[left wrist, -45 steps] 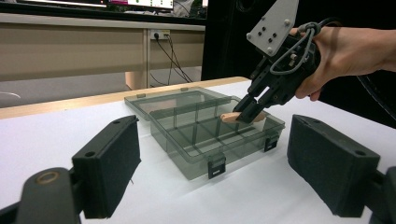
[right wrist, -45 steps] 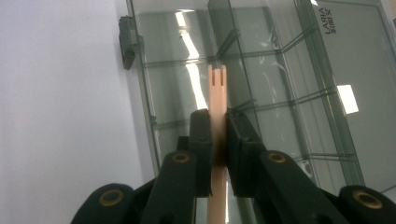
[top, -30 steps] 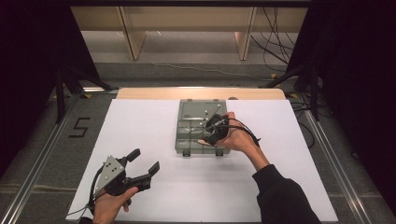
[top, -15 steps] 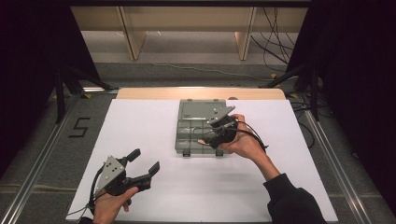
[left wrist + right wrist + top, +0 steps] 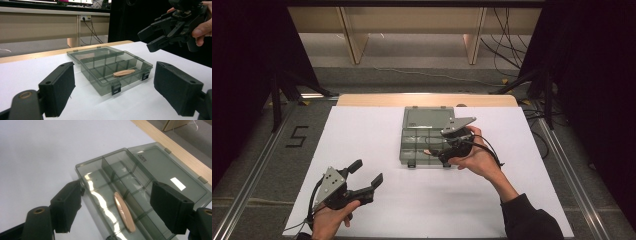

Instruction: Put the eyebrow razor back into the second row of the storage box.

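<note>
Nearest, the left gripper (image 5: 368,176) rests on the white table (image 5: 372,130), jaws wide and empty. Farther off, the right gripper (image 5: 439,151) hovers over the open smoky box (image 5: 419,131); its jaws have just been opening, nothing between them. A tan oval piece (image 5: 123,72) lies in a front compartment. The placing looks finished; closing the lid likely comes next. What the piece is remains hard to tell.

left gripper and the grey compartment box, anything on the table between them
Nothing: in the high view, only bare white table lies between the left gripper and the compartment box. The left gripper view shows the same bare stretch.
</note>
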{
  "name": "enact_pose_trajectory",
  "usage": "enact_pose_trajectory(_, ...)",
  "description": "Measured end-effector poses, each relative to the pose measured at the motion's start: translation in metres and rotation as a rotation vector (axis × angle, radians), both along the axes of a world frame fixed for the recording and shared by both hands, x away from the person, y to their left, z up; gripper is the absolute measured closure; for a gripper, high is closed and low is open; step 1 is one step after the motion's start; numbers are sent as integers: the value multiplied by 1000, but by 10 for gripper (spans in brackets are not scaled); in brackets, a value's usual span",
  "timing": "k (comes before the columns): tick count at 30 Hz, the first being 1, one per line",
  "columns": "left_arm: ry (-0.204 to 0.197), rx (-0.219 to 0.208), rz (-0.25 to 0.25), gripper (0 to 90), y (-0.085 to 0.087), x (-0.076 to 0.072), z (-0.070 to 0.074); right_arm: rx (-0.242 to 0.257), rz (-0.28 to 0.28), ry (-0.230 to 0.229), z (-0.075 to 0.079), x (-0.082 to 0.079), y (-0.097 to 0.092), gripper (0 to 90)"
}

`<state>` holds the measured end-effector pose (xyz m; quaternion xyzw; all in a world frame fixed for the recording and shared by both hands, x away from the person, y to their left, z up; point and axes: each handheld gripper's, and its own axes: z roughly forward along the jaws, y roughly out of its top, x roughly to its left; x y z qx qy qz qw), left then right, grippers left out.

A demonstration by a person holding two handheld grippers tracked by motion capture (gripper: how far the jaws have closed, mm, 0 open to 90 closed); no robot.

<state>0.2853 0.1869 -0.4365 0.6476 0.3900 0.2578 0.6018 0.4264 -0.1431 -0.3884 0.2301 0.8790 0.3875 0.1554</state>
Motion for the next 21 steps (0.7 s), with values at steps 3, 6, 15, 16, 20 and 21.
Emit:
enact_pose_trajectory(3, 1, 0, 1, 167, 0, 0, 0, 21, -10, -5, -1, -4, -1, 260)
enact_pose_trajectory(6, 1, 0, 1, 167, 0, 0, 0, 37, -11, -7, -1, -7, -3, 260)
enact_pose_trajectory(15, -1, 2, -1, 167, 0, 0, 0, 94, -7, -6, -2, -18, -7, 253)
enact_pose_trajectory(16, -1, 2, -1, 167, 0, 0, 0, 103, -6, -9, -2, -19, -7, 254)
enact_pose_trajectory(20, 0, 0, 0, 167, 0, 0, 0, 107, -5, -5, -2, -23, -10, 253)
enact_pose_trajectory(21, 0, 0, 0, 167, 0, 0, 0, 115, -4, -3, -2, -24, -11, 253)
